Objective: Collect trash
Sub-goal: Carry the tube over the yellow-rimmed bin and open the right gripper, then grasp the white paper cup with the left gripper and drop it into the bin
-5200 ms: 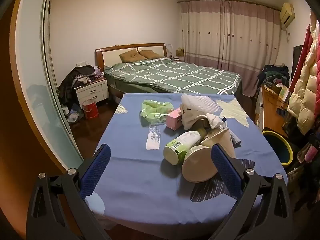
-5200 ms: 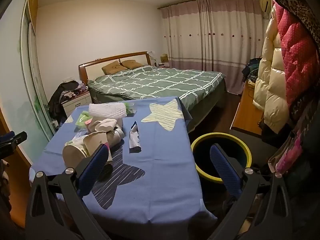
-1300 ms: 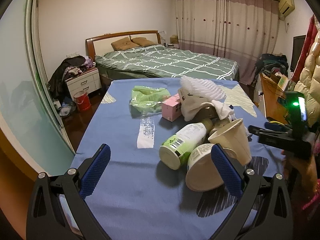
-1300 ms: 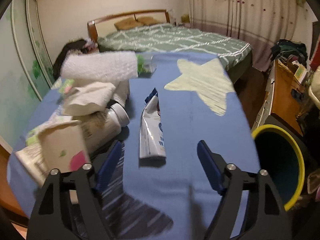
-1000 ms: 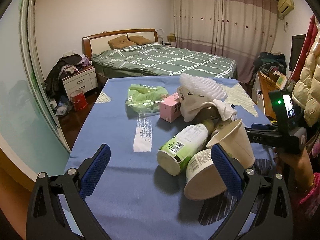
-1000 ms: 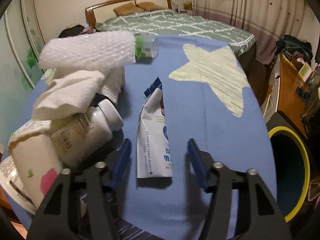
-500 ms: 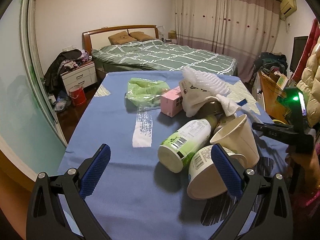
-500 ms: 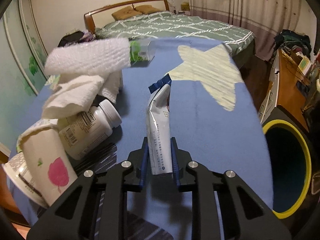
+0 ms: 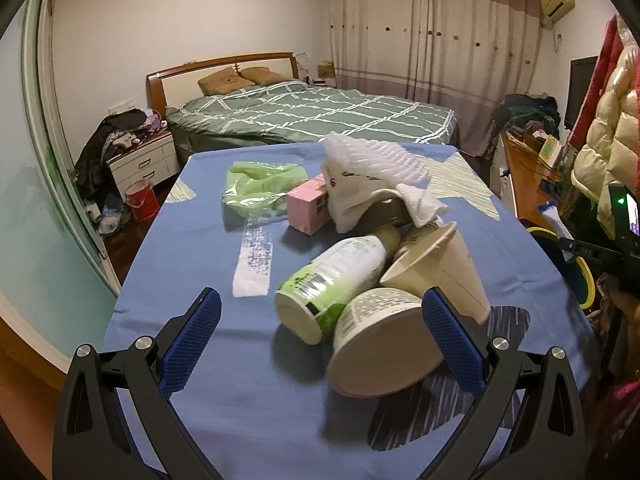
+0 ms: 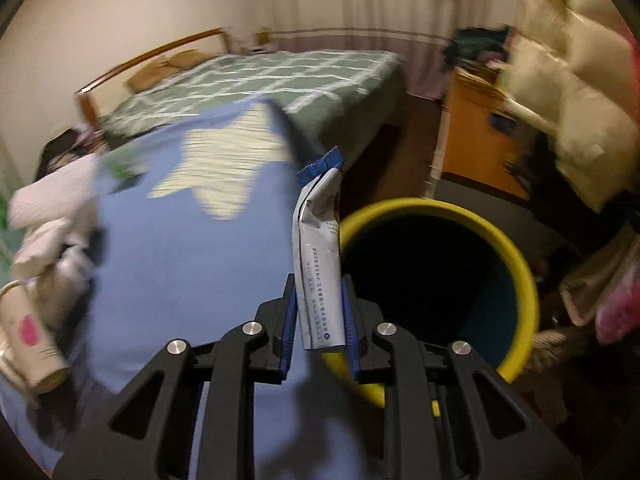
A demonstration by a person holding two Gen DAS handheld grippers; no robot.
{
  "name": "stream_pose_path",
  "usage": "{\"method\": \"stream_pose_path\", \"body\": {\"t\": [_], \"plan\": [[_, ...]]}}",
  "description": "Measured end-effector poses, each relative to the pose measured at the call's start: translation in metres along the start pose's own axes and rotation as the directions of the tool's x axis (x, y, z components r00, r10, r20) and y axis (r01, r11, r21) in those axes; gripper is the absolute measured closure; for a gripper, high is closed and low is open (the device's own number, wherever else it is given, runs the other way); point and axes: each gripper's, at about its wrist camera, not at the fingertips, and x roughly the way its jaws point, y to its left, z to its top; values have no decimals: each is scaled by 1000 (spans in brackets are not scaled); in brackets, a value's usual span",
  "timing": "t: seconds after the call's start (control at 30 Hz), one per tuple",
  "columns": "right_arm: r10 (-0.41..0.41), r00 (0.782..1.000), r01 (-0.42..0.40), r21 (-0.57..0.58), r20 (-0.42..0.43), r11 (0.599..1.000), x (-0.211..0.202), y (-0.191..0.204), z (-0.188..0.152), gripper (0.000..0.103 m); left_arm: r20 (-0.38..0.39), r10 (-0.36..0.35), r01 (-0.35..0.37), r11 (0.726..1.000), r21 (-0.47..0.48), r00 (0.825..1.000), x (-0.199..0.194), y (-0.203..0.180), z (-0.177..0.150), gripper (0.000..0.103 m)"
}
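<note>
My right gripper is shut on a white sachet with a blue top, held upright off the table beside the yellow-rimmed bin. The same sachet shows at the right edge of the left wrist view, over the bin. My left gripper stands open above the near part of the blue tablecloth. Between and ahead of its fingers lies a pile: a white tub, a green-labelled bottle, a paper cup, white tissue, foam netting, a pink box, a green bag.
A bed with a green checked cover stands behind the table. Left of it are a nightstand and a red bucket. An orange desk and hanging padded coats crowd the right side by the bin. A person's hand holds the right gripper.
The right gripper closed on the sachet, lifted it off the cloth and swung it right to the bin. The left gripper drifted slightly and stayed open.
</note>
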Motion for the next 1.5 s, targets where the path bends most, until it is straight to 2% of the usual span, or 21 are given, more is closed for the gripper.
{"method": "stream_pose_path", "body": {"t": [0.1,0.23,0.4,0.83,1.23,1.5], "plan": [[-54,998,55,50,-30,997,16,-30,0,81,1,-5,5,1000,8,1000,-2,-4,-1,4],[-76,996,80,93,-49,992,28,-48,-1,77,-7,-14,15,1000,18,1000,-4,-10,-3,4],[-65,997,68,116,-29,991,18,-54,-11,63,-26,-37,38,999,29,999,0,-17,-5,4],[-4,1000,5,96,-6,995,7,-35,-7,62,-90,-73,77,996,40,993,20,-35,-24,4],[22,1000,-21,93,-9,995,5,-29,-11,62,-130,-15,19,999,36,991,47,-47,-35,4],[41,999,-40,98,-12,994,6,-28,-15,62,-144,-4,7,1000,19,990,58,-49,-36,4]]}}
